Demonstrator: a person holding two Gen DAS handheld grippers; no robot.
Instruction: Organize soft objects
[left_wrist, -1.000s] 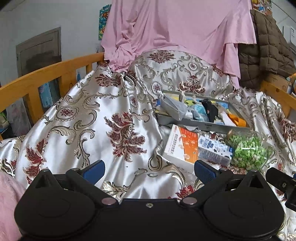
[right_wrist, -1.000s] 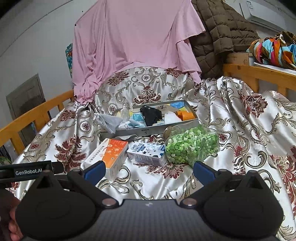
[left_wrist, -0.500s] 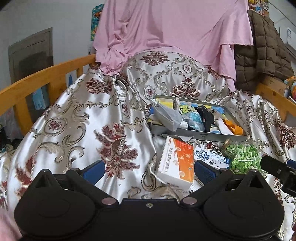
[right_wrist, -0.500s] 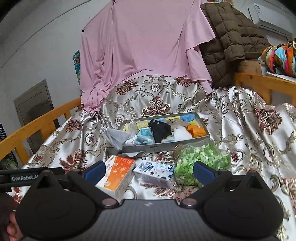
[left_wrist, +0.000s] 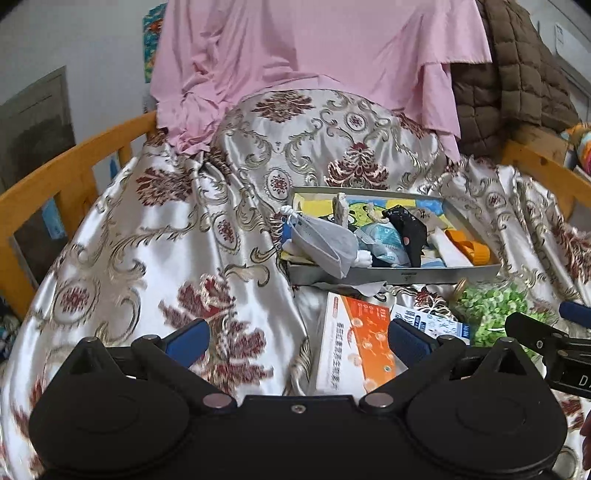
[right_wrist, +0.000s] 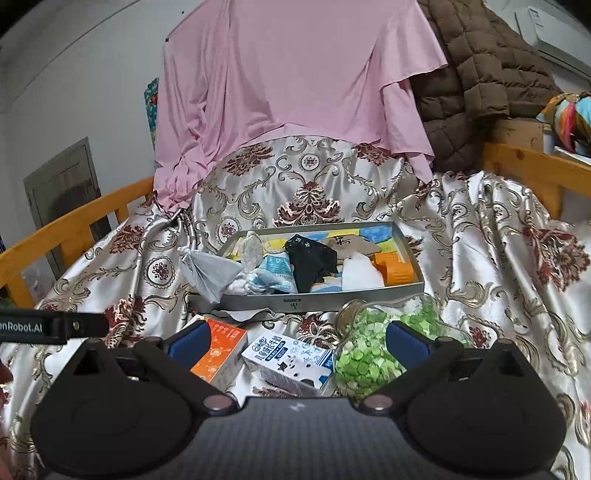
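Centrally, grey tray (right_wrist: 317, 303) of soft items (grey pouch (right_wrist: 210, 275) draped over its left rim, black cloth (right_wrist: 310, 260) inside) on patterned satin cover (right_wrist: 498, 258), orange box (right_wrist: 218, 350), milk carton (right_wrist: 291, 356), green-bead jar (right_wrist: 369, 343) just before it, left gripper (left_wrist: 295, 338) and right gripper (right_wrist: 297, 338) both spread, empty.

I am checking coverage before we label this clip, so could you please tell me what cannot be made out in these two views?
- Left wrist view: the jar of green pieces is partly hidden by the right tool.
- Right wrist view: the orange box is partly covered by the right tool's blue finger.
- Both views: the tray floor is buried under soft items.
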